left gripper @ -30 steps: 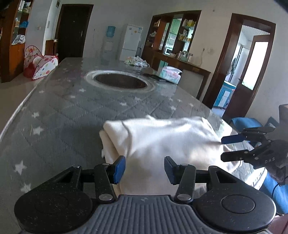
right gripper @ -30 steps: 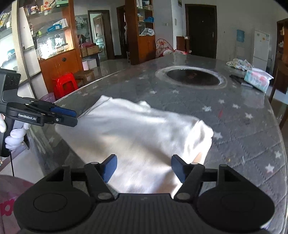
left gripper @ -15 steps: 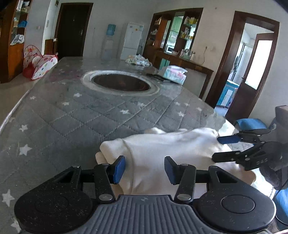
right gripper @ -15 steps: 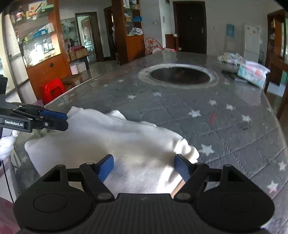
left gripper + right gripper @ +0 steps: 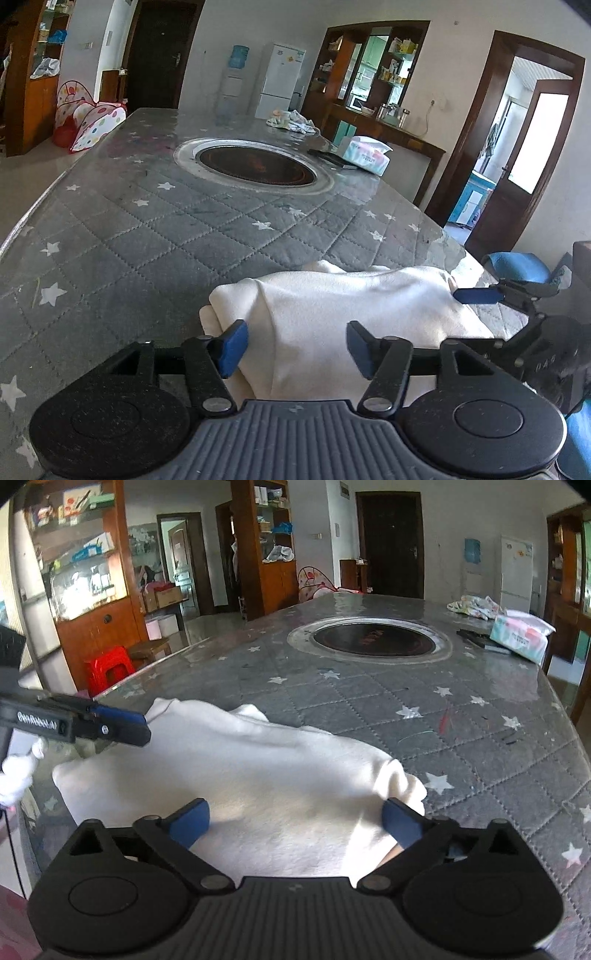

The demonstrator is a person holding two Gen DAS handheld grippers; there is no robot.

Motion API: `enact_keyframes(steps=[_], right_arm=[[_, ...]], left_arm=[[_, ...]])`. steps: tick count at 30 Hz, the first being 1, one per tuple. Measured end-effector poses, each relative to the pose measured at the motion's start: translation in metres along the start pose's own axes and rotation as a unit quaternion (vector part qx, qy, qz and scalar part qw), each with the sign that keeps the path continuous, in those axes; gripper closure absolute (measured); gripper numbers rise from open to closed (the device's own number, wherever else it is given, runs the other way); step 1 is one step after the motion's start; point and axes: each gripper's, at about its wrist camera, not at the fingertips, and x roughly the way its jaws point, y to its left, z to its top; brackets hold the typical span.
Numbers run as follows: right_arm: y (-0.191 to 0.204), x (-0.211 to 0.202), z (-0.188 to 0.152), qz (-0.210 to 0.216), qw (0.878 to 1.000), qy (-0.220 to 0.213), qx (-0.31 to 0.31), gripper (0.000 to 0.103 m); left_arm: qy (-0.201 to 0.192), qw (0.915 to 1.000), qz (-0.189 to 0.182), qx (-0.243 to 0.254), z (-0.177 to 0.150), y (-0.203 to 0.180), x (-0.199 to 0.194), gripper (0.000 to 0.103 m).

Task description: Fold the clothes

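From the left wrist, the left gripper (image 5: 293, 347) has just opened wide over the folded white cloth (image 5: 332, 306), which lies on the near edge of the grey star table (image 5: 147, 236); nothing is pinched. From the right wrist, the right gripper (image 5: 295, 821) has just opened widest, and the cloth lies loose between its pads. Lift both away gently so the fold stays flat. I see no boxes or bins holding clothes.

Garment (image 5: 343, 317) folded at near edge of table (image 5: 155, 236), left gripper (image 5: 295, 345) over its left end, right gripper (image 5: 295, 821) over its right end, round inset (image 5: 255, 166) at table centre, tissue pack (image 5: 367, 154) and cloth heap (image 5: 291, 120) far right, stool (image 5: 109, 668) on floor left of table
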Motion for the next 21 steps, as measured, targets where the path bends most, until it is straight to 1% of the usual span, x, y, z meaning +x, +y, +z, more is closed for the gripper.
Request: enact_keyframes(steps=[2, 4, 6, 8, 9, 16, 21], right_arm=[[0.0017, 0.0005, -0.0004, -0.004, 1.000, -0.001, 0.001, 0.000], [0.0021, 0.0009, -0.0012, -0.006, 1.000, -0.002, 0.000, 0.000], [0.0023, 0.0012, -0.0021, -0.008, 1.000, -0.002, 0.000, 0.000], [0.0031, 0.0013, -0.0032, -0.010, 1.000, -0.004, -0.002, 0.000], [0.0037, 0.0012, -0.0039, -0.011, 1.000, -0.005, -0.002, 0.000], [0.0048, 0.0006, -0.0096, -0.014, 1.000, -0.021, -0.005, 0.000], [0.0023, 0.0017, -0.0097, -0.010, 1.000, -0.023, -0.003, 0.000]], left_arm=[[-0.003, 1.0000, 0.004, 0.001, 0.0006, -0.0017, -0.0017, 0.023], [-0.005, 1.0000, 0.008, 0.002, 0.0008, -0.0031, -0.0031, 0.019], [-0.008, 0.9999, 0.013, 0.001, 0.0006, -0.0040, -0.0045, 0.009], [-0.011, 0.9998, 0.018, 0.001, 0.0004, -0.0051, -0.0059, 0.005], [-0.013, 0.9997, 0.018, 0.001, 0.0006, -0.0055, -0.0064, 0.001], [-0.016, 0.9993, 0.032, -0.015, 0.0012, -0.0065, -0.0072, 0.000], [-0.015, 0.9978, 0.059, -0.024, 0.0001, -0.0077, -0.0055, 0.000]])
